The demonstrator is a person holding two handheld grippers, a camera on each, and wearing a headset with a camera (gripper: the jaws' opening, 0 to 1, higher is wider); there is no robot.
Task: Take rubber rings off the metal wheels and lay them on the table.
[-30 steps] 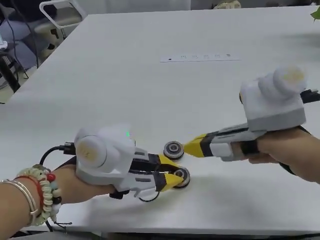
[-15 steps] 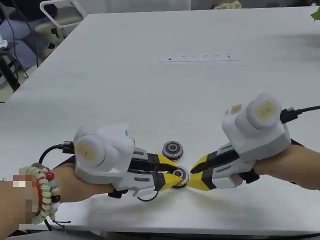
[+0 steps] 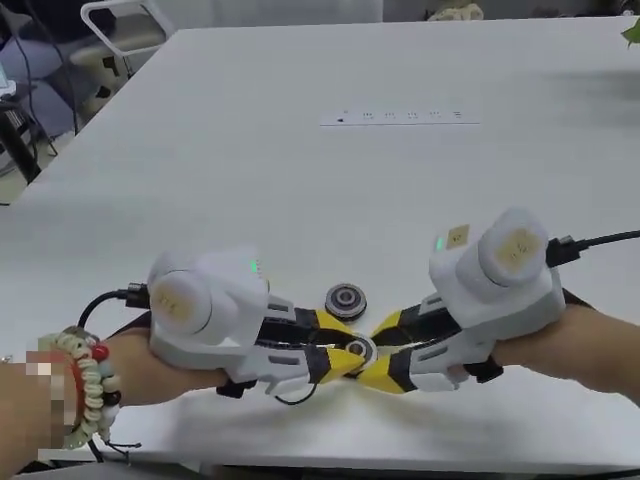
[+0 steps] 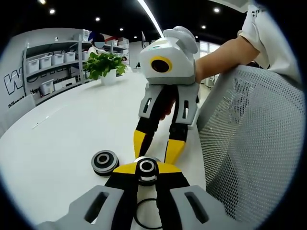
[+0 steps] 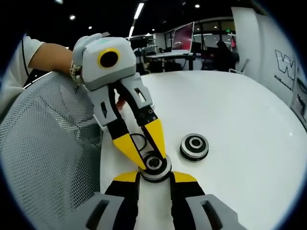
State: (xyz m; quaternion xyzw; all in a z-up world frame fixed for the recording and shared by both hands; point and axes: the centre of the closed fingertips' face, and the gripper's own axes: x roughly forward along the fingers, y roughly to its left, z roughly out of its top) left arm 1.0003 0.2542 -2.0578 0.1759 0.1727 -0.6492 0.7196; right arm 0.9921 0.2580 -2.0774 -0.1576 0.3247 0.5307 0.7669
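A metal wheel [image 3: 359, 349] with a black rubber ring around it sits near the table's front edge, and my left gripper [image 3: 347, 345] is shut on it from the left. The same wheel [image 4: 147, 169] lies between its yellow tips. My right gripper [image 3: 378, 350] comes in from the right, open, its tips straddling the wheel [image 5: 154, 164] close to the rim. A second ringed wheel [image 3: 346, 297] lies flat just beyond. A thin black rubber ring [image 4: 147, 216] lies on the table under the left gripper.
The white table [image 3: 300, 180] stretches far ahead, with a printed strip [image 3: 400, 115] on it. The wheels lie close to its front edge. A grey mesh chair back [image 4: 240, 139] stands at that edge. A potted plant [image 4: 103, 67] sits far across the table.
The right gripper has swung from the far wheel down to the held wheel and opened its jaws around it. The left gripper has kept its hold in place.
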